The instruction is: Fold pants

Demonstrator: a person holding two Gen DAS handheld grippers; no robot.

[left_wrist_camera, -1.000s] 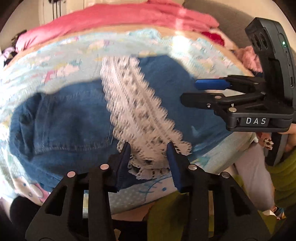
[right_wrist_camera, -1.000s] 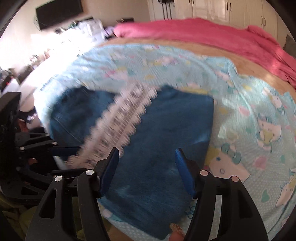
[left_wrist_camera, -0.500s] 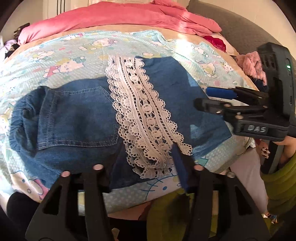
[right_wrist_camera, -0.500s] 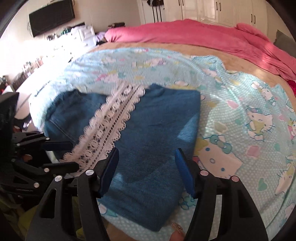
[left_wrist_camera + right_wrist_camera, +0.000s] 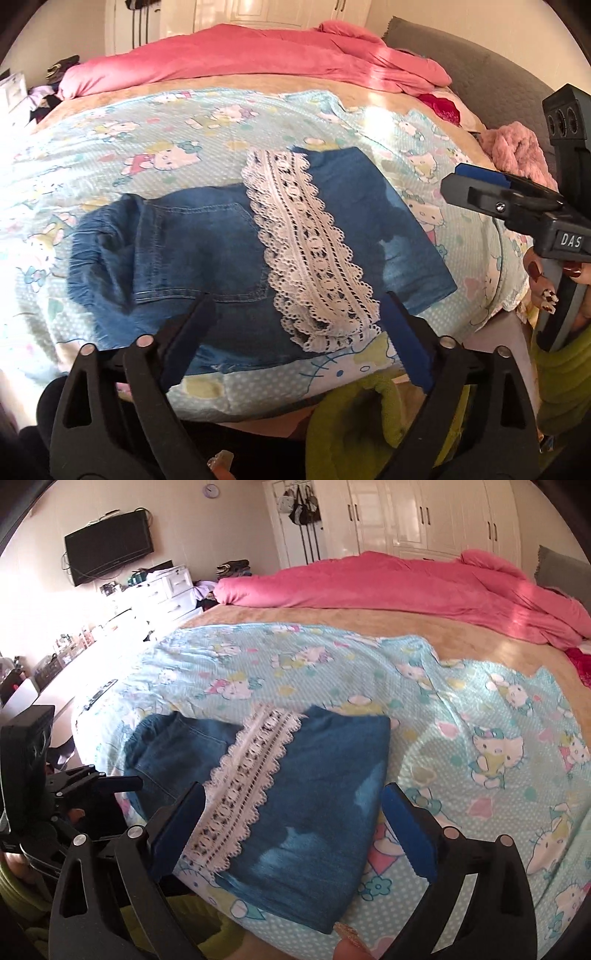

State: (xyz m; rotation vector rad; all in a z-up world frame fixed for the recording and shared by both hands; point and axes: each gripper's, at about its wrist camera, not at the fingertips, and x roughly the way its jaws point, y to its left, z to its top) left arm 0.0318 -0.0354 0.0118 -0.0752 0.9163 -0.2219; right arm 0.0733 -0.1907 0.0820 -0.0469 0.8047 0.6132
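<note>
A: Position of the pants [image 5: 207,251]?

B: Denim, folded over on themselves, flat on the light blue cartoon-print sheet [image 5: 166,147] at the near edge of the bed [image 5: 461,642]. A white lace band [image 5: 310,251] runs across the top layer from the near edge toward the middle of the bed. Back pocket and gathered waistband show on the left part; plain denim panel on the right.

A: Left claw [image 5: 295,347]?

B: Jaws spread wide, nothing between them. It sits just off the near edge of the bed, the near end of the lace band seen between its blue pads [image 5: 406,347].

A: Right claw [image 5: 291,830]?

B: Also spread wide, empty, hovering at the near edge over the plain denim panel. From the left wrist view it appears side-on at the right edge of the bed [image 5: 476,181], apart from the cloth.

A: Other items?

B: Pink duvet [image 5: 388,583] bunched along the far edge. Pink fuzzy item [image 5: 513,147] at the right edge. Wall-mounted TV [image 5: 109,550] and white wardrobe [image 5: 424,513] behind.
</note>
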